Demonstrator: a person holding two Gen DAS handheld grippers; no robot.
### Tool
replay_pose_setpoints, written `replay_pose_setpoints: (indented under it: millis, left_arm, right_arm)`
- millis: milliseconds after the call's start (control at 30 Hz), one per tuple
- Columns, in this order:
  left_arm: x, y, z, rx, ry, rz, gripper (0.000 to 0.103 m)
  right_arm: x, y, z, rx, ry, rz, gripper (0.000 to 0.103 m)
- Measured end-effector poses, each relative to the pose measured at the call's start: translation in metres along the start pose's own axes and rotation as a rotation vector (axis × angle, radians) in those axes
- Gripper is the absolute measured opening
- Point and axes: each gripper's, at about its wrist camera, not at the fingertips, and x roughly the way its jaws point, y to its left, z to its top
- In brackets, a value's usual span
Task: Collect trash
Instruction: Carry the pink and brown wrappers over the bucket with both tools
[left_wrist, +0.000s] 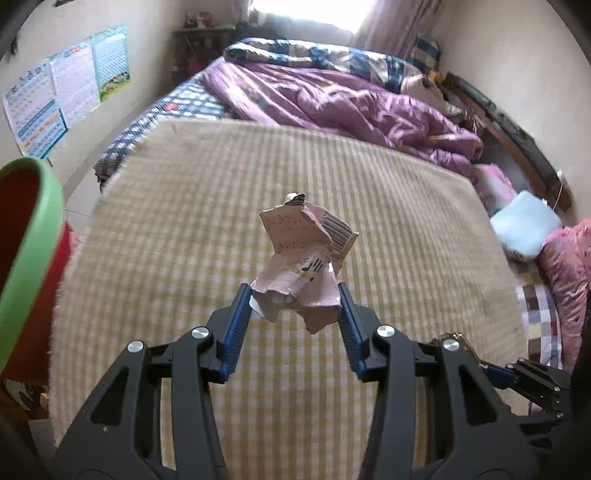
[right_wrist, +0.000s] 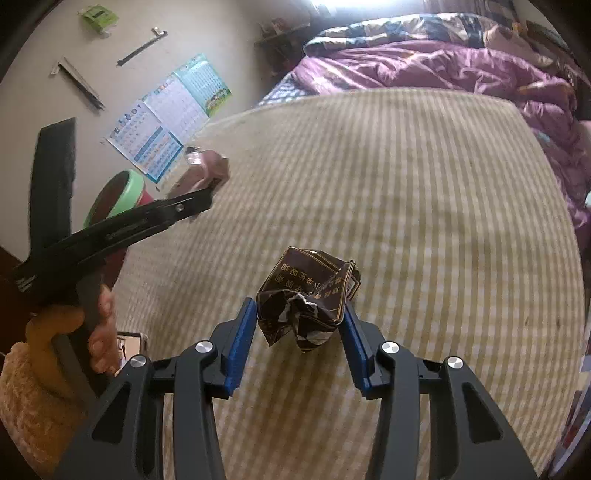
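Now, left gripper (left_wrist: 295, 301): fingers clamped on a crumpled pink carton (left_wrist: 303, 258), which hangs above the checked bed cover (left_wrist: 406, 221).
Right gripper (right_wrist: 300, 314): fingers clamped on a crushed dark brown wrapper (right_wrist: 306, 299), which also seems clear of the cover, though I cannot tell for sure.
Bin (left_wrist: 31, 236): red with a green rim, just beside the bed on the left; the pink carton is near it, the brown wrapper further off.
Risk, slipping: both grips sit on the low edge of crumpled paper, so a quick swing could tear or shed a piece.
Risk, missing: only part of the bin's mouth shows, so a release too early would likely drop trash on the floor.
Risk, clash: the two grippers work close together.
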Motion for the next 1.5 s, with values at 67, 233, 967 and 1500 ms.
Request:
replay_pose_setpoints:
  millis: [67,233,967,1500]
  left_arm:
    - [-0.015,0.007,0.001,-0.027,-0.029,0.001,0.044]
    - [-0.043,0.022,0.005,-0.075,-0.091,0.003,0.044]
    - [-0.111,0.127,-0.008,-0.144,-0.182,0.074,0.044]
    - [-0.128,0.201,-0.018,-0.159,-0.177,0.092,0.044]
  right_arm:
    - [-0.003,0.007,0.004,-0.018,-0.017,-0.004,0.044]
    - [-0.006,0.023,0.013,-0.045,-0.045,-0.001,0.044]
    - [0.026,0.153,0.040,-0.182,-0.073,0.043,0.045]
    - [0.051,0.222,0.045,-0.205,-0.084,0.046,0.045]
